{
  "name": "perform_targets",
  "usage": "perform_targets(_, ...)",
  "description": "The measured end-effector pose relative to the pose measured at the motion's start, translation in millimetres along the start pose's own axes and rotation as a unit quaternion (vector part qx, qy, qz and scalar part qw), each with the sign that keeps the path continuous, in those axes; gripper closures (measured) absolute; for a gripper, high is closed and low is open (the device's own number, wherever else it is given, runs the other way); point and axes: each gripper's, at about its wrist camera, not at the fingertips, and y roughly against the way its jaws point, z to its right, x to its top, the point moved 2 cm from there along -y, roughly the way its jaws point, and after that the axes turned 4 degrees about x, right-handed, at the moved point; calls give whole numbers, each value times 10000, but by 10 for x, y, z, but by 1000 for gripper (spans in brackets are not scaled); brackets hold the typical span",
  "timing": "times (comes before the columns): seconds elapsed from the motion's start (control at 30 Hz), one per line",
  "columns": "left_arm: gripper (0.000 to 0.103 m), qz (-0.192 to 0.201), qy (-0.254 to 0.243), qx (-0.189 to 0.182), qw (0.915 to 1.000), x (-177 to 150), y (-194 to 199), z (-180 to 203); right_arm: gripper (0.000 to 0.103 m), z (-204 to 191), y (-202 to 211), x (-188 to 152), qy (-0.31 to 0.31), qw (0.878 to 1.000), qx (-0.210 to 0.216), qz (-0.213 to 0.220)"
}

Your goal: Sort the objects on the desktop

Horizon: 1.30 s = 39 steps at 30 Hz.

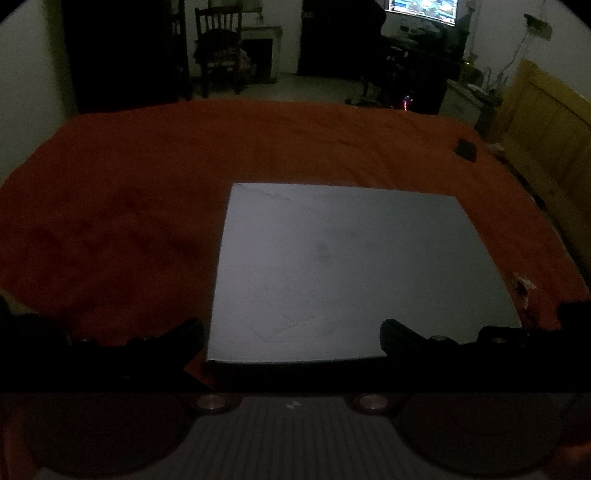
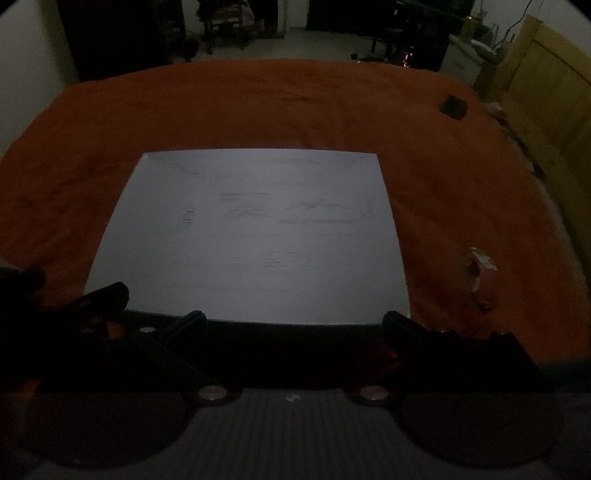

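A flat white-grey board [image 1: 343, 266] lies on an orange cloth [image 1: 129, 221] that covers the table; it also shows in the right wrist view [image 2: 251, 236]. My left gripper [image 1: 291, 336] is open and empty at the board's near edge. My right gripper [image 2: 291, 325] is open and empty, also at the board's near edge. A small black object [image 1: 465, 149] lies on the cloth at the far right, seen too in the right wrist view [image 2: 453, 106]. A small pale pinkish object [image 2: 482, 275] lies to the right of the board.
The room is dim. A wooden chair [image 1: 218, 48] and a lit screen [image 1: 421, 11] stand behind the table. A yellow wooden panel [image 1: 546, 125] stands at the right edge. The left gripper's dark finger [image 2: 99, 295] pokes in at the board's left corner.
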Motion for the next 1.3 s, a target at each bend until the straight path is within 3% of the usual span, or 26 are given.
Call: perform_targets(1.3, 0, -247, 47, 100, 9996, -84, 94, -70, 0, 53, -110, 30, 155, 9998, -93, -27)
